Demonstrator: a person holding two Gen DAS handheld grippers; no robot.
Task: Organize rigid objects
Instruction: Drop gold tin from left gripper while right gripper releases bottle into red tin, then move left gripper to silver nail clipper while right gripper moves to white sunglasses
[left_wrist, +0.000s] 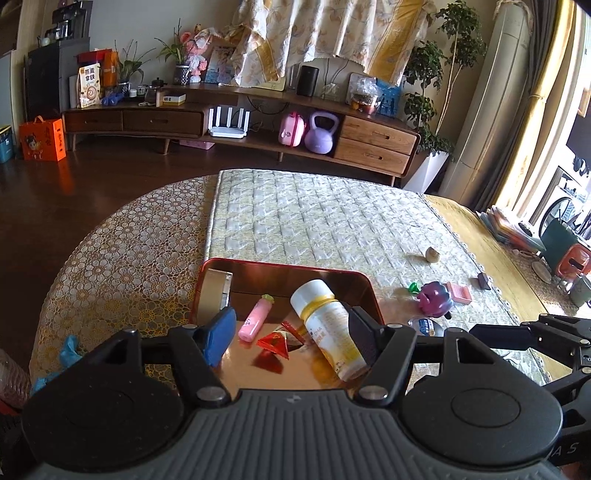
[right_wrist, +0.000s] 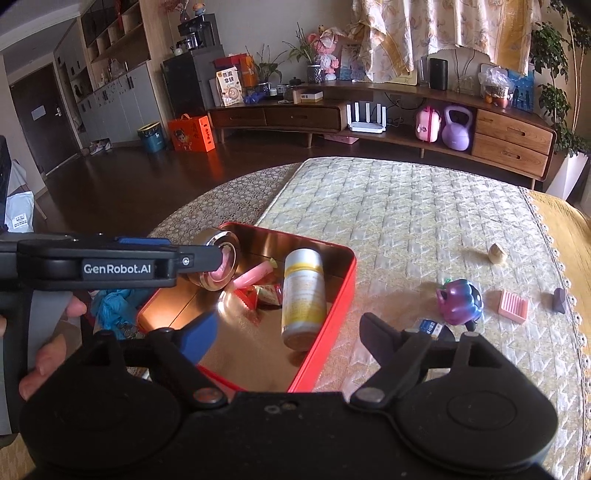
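A red tin tray (left_wrist: 369, 284) (right_wrist: 332, 291) with a shiny gold floor lies on the quilted table. In it are a white and yellow bottle (left_wrist: 328, 328) (right_wrist: 303, 295), a pink tube (left_wrist: 253, 319) (right_wrist: 251, 275), a red wrapper (left_wrist: 275, 341) (right_wrist: 262, 293) and a tape roll (left_wrist: 212, 291) (right_wrist: 216, 264). My left gripper (left_wrist: 291, 334) is open above the tray, its right pad beside the bottle. My right gripper (right_wrist: 291, 338) is open over the tray's near right wall. The left gripper also shows in the right wrist view (right_wrist: 195, 260), at the tape roll.
On the quilt to the right lie a purple toy (left_wrist: 434, 299) (right_wrist: 460, 301), a pink ridged block (left_wrist: 459, 292) (right_wrist: 513, 304), a dark block (left_wrist: 483, 280) (right_wrist: 559, 300), a small cream figure (left_wrist: 431, 254) (right_wrist: 496, 254) and a labelled bottle (left_wrist: 428, 326) (right_wrist: 430, 326). Blue cloth (right_wrist: 110, 304) lies left of the tray.
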